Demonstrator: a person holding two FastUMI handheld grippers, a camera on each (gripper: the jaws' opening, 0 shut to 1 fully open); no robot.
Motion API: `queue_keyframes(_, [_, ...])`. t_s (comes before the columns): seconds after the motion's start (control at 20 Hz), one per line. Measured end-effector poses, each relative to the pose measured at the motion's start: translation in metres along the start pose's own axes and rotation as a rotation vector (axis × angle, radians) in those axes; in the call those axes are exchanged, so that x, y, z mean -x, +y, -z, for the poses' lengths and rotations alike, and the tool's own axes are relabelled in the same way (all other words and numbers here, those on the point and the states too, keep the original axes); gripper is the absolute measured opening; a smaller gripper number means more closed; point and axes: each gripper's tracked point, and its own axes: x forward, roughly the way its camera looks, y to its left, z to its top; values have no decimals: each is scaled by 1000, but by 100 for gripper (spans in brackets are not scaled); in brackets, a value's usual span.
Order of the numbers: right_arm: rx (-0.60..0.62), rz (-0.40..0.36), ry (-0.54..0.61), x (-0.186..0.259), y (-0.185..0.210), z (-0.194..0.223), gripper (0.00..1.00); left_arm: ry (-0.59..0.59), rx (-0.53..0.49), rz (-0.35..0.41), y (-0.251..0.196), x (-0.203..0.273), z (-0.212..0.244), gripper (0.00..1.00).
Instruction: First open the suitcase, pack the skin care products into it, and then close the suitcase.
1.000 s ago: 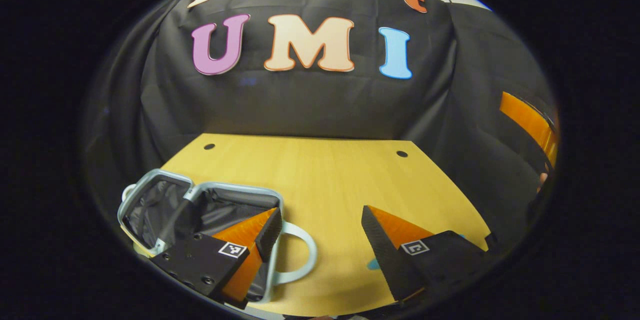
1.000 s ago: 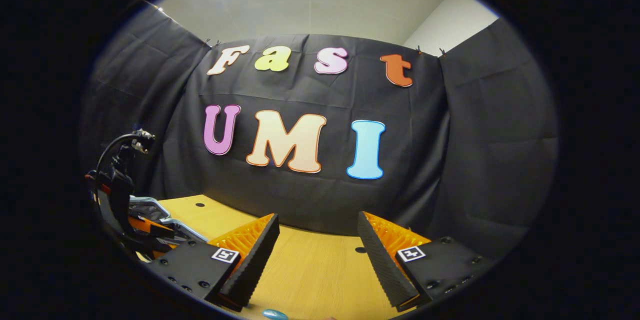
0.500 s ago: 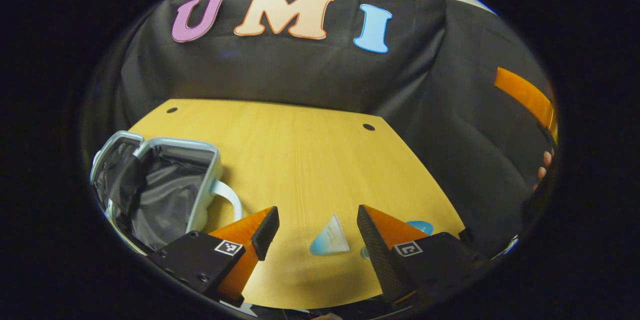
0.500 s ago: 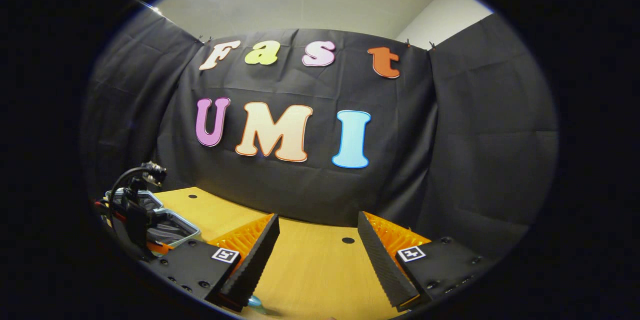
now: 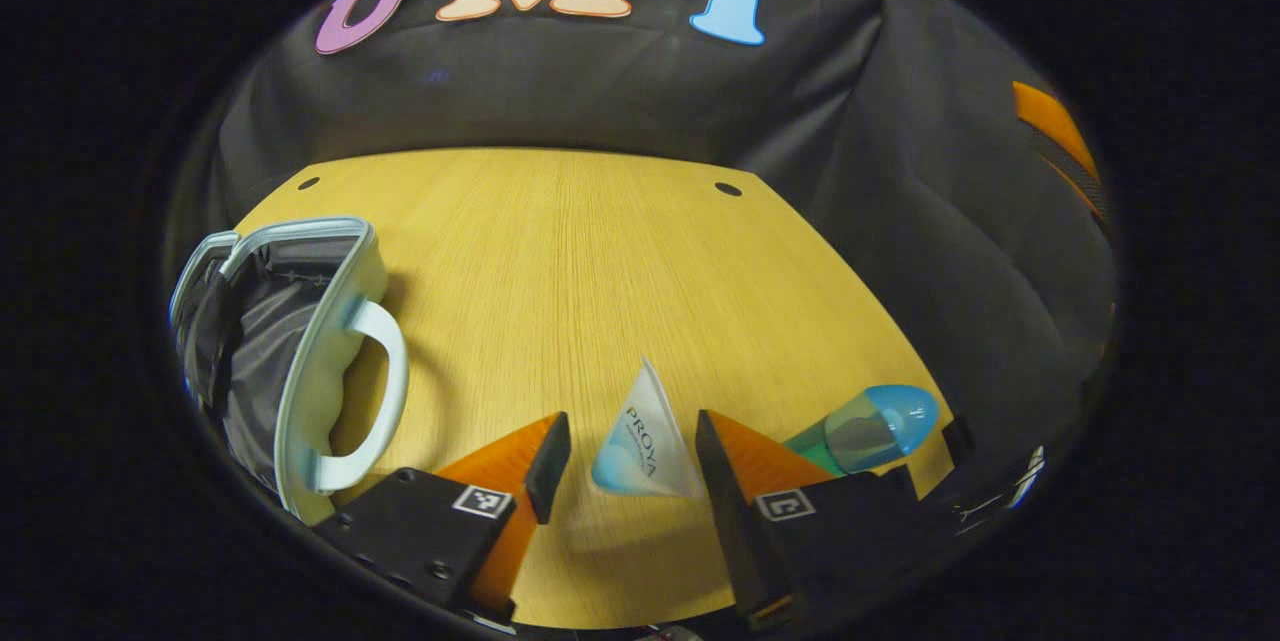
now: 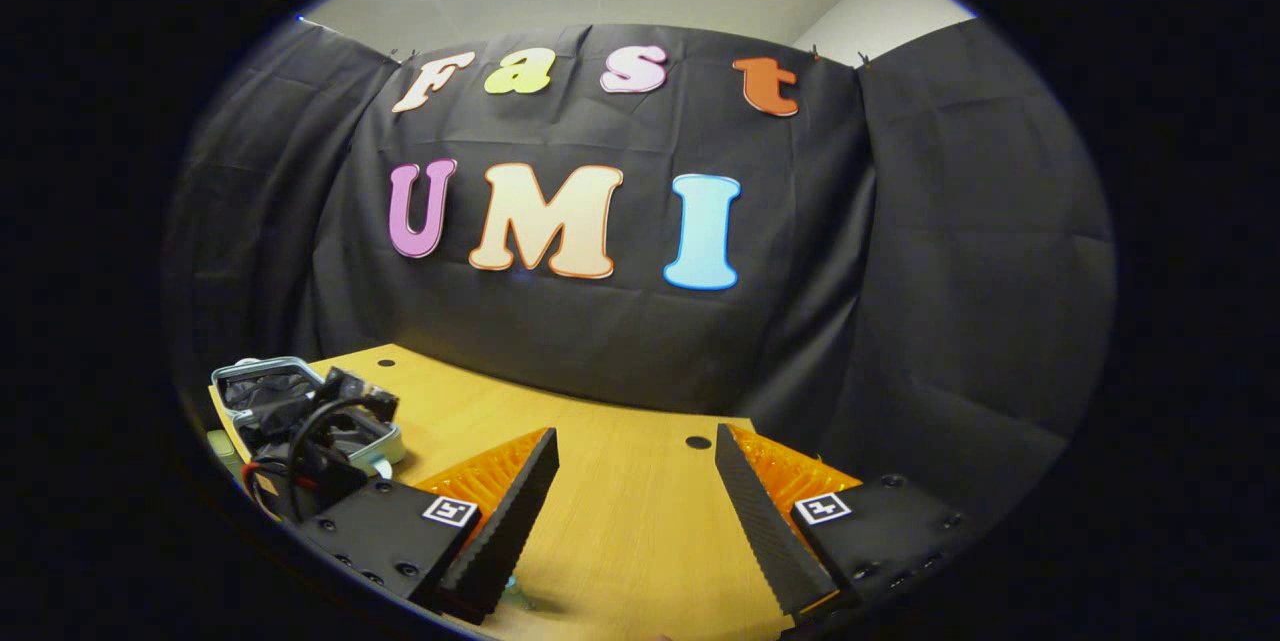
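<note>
The open suitcase (image 5: 300, 341), pale-rimmed with dark lining and a curved handle, lies at the table's left; it also shows far left in the right gripper view (image 6: 255, 386). A white-and-blue tube (image 5: 640, 436) lies near the front edge, between the fingers of my left gripper (image 5: 629, 429). That gripper is open, and its right finger is close against the tube. A blue-capped green bottle (image 5: 870, 418) lies just right of that finger. My right gripper (image 6: 635, 496) hovers open above the table with nothing between its fingers. Beyond it to the left, the left gripper's body (image 6: 320, 441) hangs by the suitcase.
The wooden table (image 5: 600, 251) has two small holes near its back edge, with bare wood between suitcase and tube. Black cloth walls close in behind and on the right. Part of the right gripper (image 5: 1055, 136) shows at the right edge.
My left gripper has swung right and down, from over the suitcase to the tube, which now sits between its fingers. The green bottle has come into view. The right gripper has barely shifted.
</note>
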Motion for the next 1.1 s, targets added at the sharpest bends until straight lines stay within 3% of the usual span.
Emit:
queue_keyframes(0.05, [-1,-15,12,1,5,5,99,15,-7,-7,1,-5,4,53])
queue_keyframes(0.15, [-4,-45,32,2,15,16,99,19,-34,-8,2,-16,8,30])
queue_keyframes(0.35, [-19,-96,74,0,32,39,99,20,-24,8,4,-6,0,18])
queue_keyframes(0.7, [-3,-236,189,2,75,101,99,-63,-32,-5,13,35,-58,15])
queue_keyframes(1.1, [-10,-335,341,7,110,190,99,-106,9,-93,39,81,-86,15])
